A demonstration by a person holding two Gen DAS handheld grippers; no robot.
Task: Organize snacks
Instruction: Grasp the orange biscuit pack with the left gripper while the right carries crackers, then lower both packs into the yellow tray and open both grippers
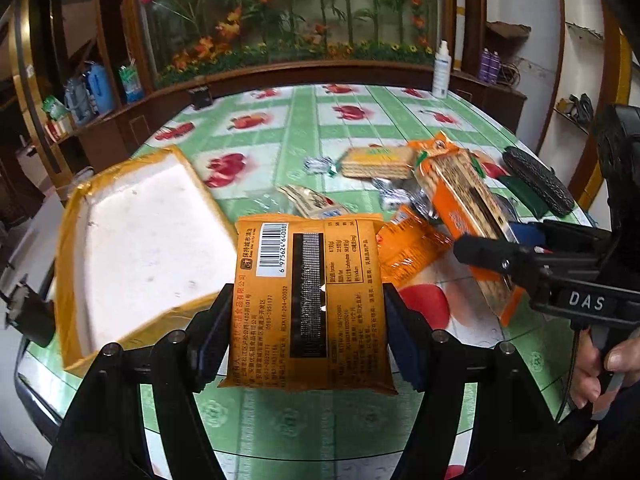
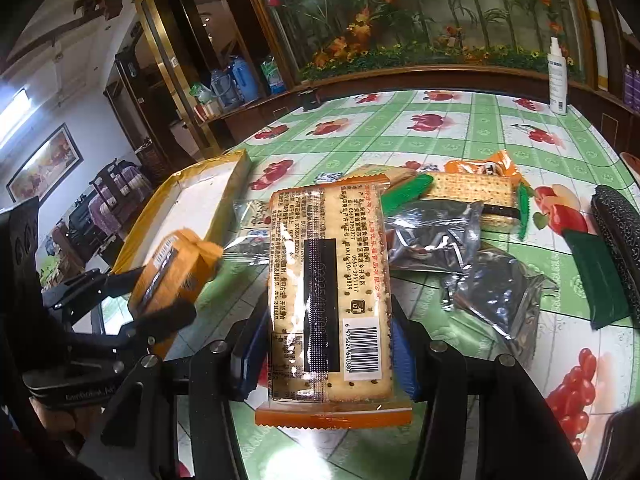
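Grippers each holding a snack packet above the table

Left gripper (image 1: 306,320) tilts downward, jaws clamped on an orange packet (image 1: 306,300) beside the white tray (image 1: 132,248) at the table's (image 1: 304,420) left edge. Right gripper (image 2: 324,344) angles down likewise, jaws gripping a clear cracker pack (image 2: 328,280) over the snack pile (image 2: 460,232). Open tablecloth lies beyond.

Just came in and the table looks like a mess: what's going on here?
A person is sorting snacks with a gripper in each hand. The left gripper holds an orange packet beside the empty box. The right gripper holds a clear-wrapped cracker pack. More snack packs still lie loose on the tablecloth.
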